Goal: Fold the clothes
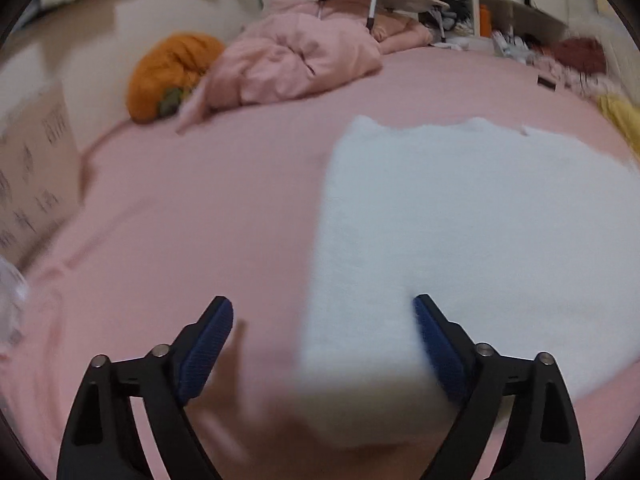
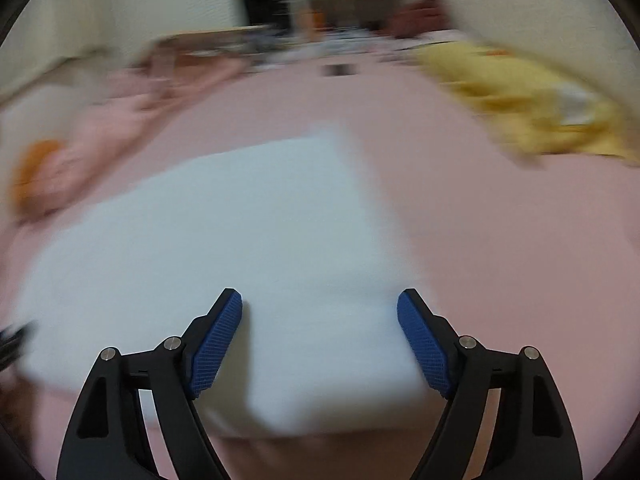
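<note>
A white folded cloth [image 1: 460, 220] lies flat on the pink bedsheet [image 1: 200, 220]. The left gripper [image 1: 323, 314] hangs over its near left corner, fingers spread, gripping nothing; the right gripper [image 2: 320, 306] likewise, over its near right corner. Only the left view shows the orange cushion [image 1: 168, 76] sharply beyond the cloth — the right view alone shows the yellow garment [image 2: 540, 108] fully.

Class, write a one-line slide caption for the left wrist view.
Open left gripper above the near corner of a white towel on a pink sheet.
</note>
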A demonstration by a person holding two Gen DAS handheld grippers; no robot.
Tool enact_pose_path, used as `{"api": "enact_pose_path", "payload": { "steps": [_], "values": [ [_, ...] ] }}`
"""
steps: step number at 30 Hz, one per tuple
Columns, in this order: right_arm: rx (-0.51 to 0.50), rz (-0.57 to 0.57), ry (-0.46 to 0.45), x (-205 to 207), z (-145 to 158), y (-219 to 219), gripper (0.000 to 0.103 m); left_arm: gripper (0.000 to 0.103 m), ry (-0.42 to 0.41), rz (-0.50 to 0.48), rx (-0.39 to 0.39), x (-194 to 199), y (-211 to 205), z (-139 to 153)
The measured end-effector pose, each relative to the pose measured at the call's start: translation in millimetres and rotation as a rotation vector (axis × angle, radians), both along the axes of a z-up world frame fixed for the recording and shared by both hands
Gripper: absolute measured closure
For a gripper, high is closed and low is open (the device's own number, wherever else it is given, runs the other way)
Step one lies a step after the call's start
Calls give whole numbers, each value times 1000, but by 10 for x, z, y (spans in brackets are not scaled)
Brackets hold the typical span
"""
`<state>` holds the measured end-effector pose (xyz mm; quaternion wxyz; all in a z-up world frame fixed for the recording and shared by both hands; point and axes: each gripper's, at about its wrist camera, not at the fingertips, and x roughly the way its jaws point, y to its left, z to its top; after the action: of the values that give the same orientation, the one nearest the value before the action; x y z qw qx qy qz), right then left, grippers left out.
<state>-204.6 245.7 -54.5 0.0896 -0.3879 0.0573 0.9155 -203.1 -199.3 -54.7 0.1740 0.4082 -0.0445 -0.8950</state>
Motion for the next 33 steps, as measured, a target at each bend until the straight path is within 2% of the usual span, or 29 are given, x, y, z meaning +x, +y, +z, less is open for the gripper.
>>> {"api": "enact_pose_path", "payload": {
  "steps": [4,6,8,10,13,16,20,23,25,28,33],
  "values": [
    [49,-5,5,275,202,200,22,12,-28,53,-112,116,-61,234],
    [111,35,43,517,402,63,22,12,-23,172,-157,220,-263,390],
    [131,77,74,712,571,-120,22,12,-24,231,-135,394,-456,505],
    [121,131,102,767,717,-348,22,12,-2,240,-65,650,-533,648],
    [118,193,139,974,874,-740,22,12,52,190,55,1059,-418,850],
    [128,210,176,1268,934,-1071,22,10,87,105,116,1448,-74,922],
    [143,228,193,1684,916,-1304,22,10,131,6,104,1958,443,783],
    [167,252,198,1900,935,-1393,22,10,169,-69,66,2410,775,602],
    [175,256,208,1988,971,-1399,22,10,184,-106,33,2577,870,544],
    [174,251,225,2103,1020,-1370,22,10,161,-108,21,2589,935,569],
    [162,254,221,2152,1040,-1323,22,10,175,-107,82,2647,909,663]
  ]
}}
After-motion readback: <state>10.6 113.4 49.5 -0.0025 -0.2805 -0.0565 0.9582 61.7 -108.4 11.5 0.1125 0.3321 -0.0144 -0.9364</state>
